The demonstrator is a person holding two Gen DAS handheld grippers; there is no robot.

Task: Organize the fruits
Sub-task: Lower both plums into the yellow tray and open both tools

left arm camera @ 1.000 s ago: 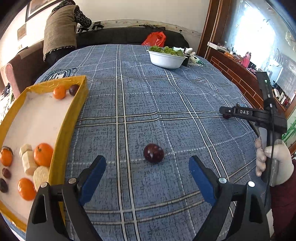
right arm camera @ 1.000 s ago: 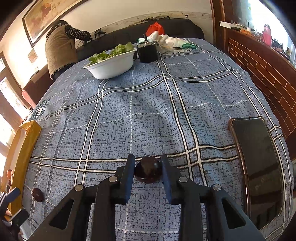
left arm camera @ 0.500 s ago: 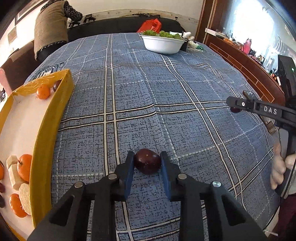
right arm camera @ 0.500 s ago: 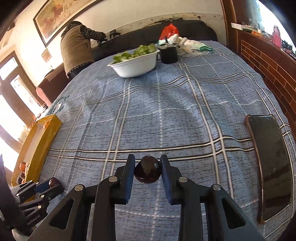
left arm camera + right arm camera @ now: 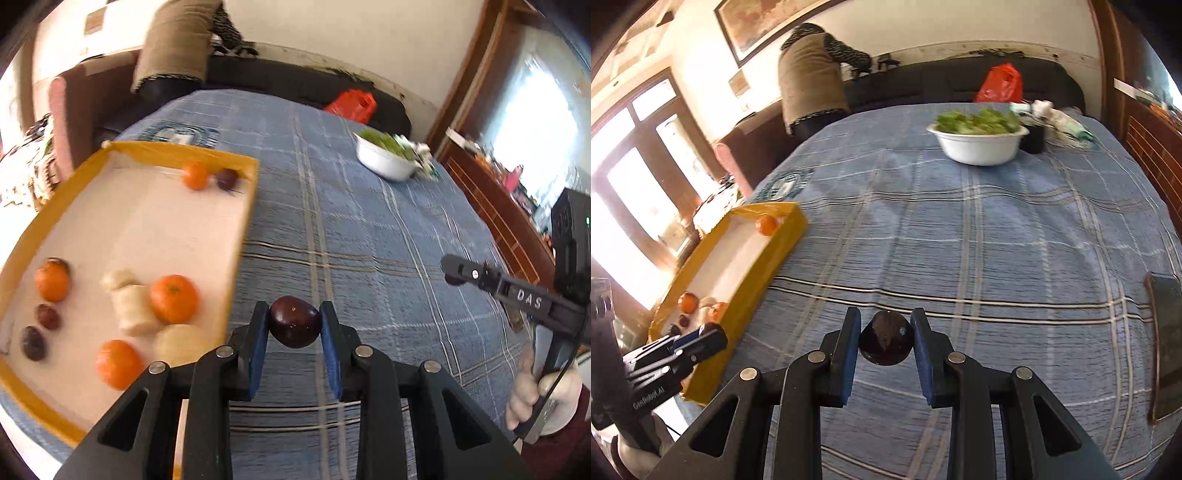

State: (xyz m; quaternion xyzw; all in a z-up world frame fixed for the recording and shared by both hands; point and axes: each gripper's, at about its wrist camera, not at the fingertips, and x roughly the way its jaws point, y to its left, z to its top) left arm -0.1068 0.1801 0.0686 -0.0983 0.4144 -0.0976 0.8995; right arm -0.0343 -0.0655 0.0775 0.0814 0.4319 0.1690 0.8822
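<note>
Big blue plaid tablecloth over the table, yellow tray on its left side holding oranges, small dark plums and pale chunks. White bowl of greens sits far back. Left gripper is clamped tight on a dark plum, lifted just right of the tray. That plum looks slightly wider than tall, long axis across the pads. Right gripper pinches another plum, roundish, no clear axis.
</note>
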